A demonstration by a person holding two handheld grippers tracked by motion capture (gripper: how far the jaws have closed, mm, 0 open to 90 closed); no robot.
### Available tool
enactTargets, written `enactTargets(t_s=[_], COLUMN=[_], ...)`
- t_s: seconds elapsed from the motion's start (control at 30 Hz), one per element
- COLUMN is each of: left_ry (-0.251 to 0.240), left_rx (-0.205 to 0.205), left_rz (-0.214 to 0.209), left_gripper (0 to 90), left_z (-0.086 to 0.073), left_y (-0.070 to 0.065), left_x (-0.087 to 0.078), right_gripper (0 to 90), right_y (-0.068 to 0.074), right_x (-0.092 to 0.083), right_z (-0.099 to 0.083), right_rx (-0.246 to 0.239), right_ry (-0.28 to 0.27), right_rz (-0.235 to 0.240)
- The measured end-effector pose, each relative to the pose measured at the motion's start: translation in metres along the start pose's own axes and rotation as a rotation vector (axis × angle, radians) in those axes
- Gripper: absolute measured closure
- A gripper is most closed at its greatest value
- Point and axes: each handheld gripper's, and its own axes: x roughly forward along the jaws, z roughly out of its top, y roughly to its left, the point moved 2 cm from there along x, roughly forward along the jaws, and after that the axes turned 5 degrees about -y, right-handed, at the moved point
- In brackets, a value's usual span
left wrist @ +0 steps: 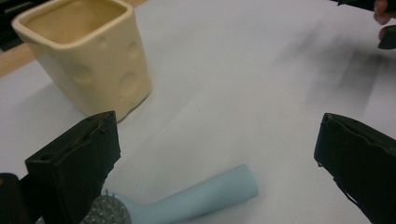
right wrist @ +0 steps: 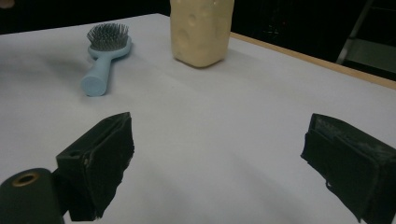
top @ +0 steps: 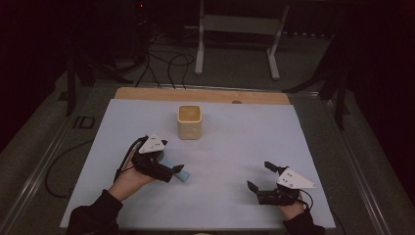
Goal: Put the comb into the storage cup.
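A light blue hairbrush [top: 184, 175] [left wrist: 205, 196] [right wrist: 102, 60] lies flat on the white table sheet [top: 235, 147], bristles up. My left gripper [top: 174, 171] [left wrist: 217, 154] hovers over the brush's head end, open. Its jaws stand wide apart on either side of the handle and do not touch it. A cream square cup [top: 189, 122] [left wrist: 88, 56] [right wrist: 201, 30] with round dimples stands upright behind the brush, and I see nothing inside it. My right gripper [top: 259, 175] [right wrist: 217, 158] sits low near the front right of the sheet, open, with bare sheet between its jaws.
A wooden strip [top: 200, 94] runs along the table's far edge. Behind it on the floor stand a white metal frame [top: 240, 29] and loose black cables [top: 166, 63]. The other hand's gripper [left wrist: 385, 23] shows at the top right corner of the left gripper view.
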Motion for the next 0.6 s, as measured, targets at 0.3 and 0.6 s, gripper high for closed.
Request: enactTargets(t_s=[0.3,0.6], left_ry=[0.019,0.045], left_rx=[-0.006,-0.017], left_rz=[-0.012,-0.019], left_gripper=[8.5,24.3], left_z=[-0.007,-0.013], left_y=[-0.001,0.0], left_x=[0.013,0.025], right_gripper=[8.3,8.3], right_y=[0.0,0.001], right_x=[0.0,0.0], right_z=[0.0,0.0], right_rx=[0.001,0.003], right_ry=[-0.001,-0.001], right_rz=[0.005,0.009])
